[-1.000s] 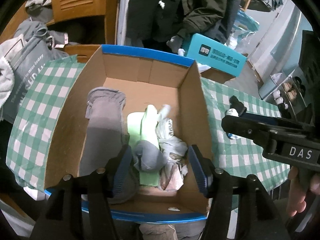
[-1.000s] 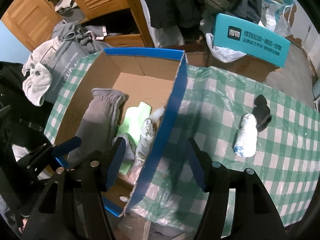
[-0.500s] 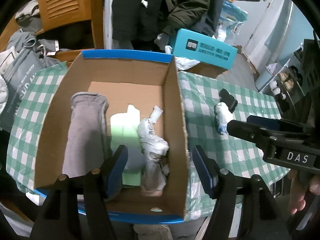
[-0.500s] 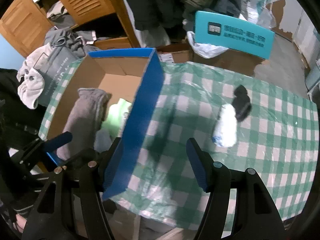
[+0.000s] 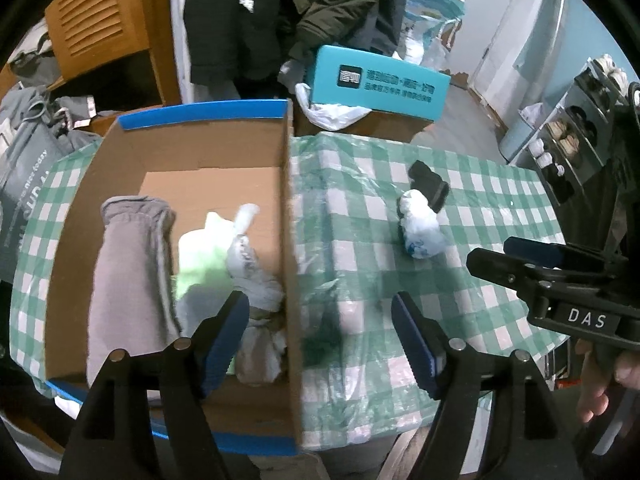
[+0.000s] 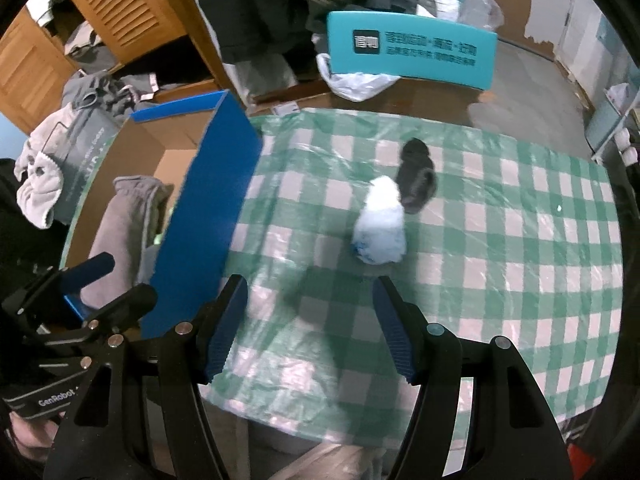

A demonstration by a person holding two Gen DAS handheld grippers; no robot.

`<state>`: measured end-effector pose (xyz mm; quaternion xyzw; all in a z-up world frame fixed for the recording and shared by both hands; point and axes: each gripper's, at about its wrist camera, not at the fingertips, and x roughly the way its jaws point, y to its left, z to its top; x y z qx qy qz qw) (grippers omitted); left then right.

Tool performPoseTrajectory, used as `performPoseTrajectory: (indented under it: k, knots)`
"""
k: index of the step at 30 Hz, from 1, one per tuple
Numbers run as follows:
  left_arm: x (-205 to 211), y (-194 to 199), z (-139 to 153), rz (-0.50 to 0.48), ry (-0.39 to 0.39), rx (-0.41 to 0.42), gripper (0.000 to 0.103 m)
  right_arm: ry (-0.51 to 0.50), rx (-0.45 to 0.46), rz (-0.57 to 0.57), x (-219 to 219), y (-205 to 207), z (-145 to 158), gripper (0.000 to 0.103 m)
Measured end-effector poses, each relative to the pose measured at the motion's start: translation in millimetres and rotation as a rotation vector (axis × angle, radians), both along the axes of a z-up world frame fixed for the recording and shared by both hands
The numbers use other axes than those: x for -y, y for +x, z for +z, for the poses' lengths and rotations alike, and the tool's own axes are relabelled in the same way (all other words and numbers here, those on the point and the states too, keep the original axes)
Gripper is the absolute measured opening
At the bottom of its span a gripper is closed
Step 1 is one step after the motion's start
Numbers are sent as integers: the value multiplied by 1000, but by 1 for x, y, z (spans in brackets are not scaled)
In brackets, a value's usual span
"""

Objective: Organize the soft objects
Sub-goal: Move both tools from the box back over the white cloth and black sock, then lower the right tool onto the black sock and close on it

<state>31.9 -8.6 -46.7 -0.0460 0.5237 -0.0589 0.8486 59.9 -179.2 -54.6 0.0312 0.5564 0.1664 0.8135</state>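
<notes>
the left gripper point(image 5: 320, 332) hangs over the right wall of the cardboard box point(image 5: 289, 240), its fingers point(image 5: 224, 332) spread and just now opening wider, nothing between them. the right gripper point(image 6: 310, 320) hangs over bare checked cloth on the worktop point(image 6: 500, 248), fingers apart and empty. a white sock roll point(image 6: 382, 222) lies mid-worktop, touching a black sock roll point(image 6: 416, 178) toward the far edge. the box at the left end holds a grey garment point(image 5: 128, 264), a pale green cloth point(image 5: 200, 248) and white socks point(image 5: 256, 280).
</notes>
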Motion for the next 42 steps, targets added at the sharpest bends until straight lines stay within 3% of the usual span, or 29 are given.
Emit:
performPoseTrajectory:
  k: [11, 21, 31, 37, 42]
  knots:
    - [47, 21, -2, -78, 16, -9, 75, -26, -31, -71, 48, 2, -23, 65]
    - [71, 52, -13, -105, 22, -53, 75, -88, -40, -70, 67, 19, -22, 65]
    - [81, 91, -14, -132, 28, -98, 75, -137, -63, -36, 68, 64, -21, 65]
    - [81, 124, -15, -104, -10, -111, 75, -177, -100, -20, 73, 100, -28, 65]
    - [84, 145, -28, -105, -9, -138, 77, -198, -112, 2, 69, 128, -38, 65]
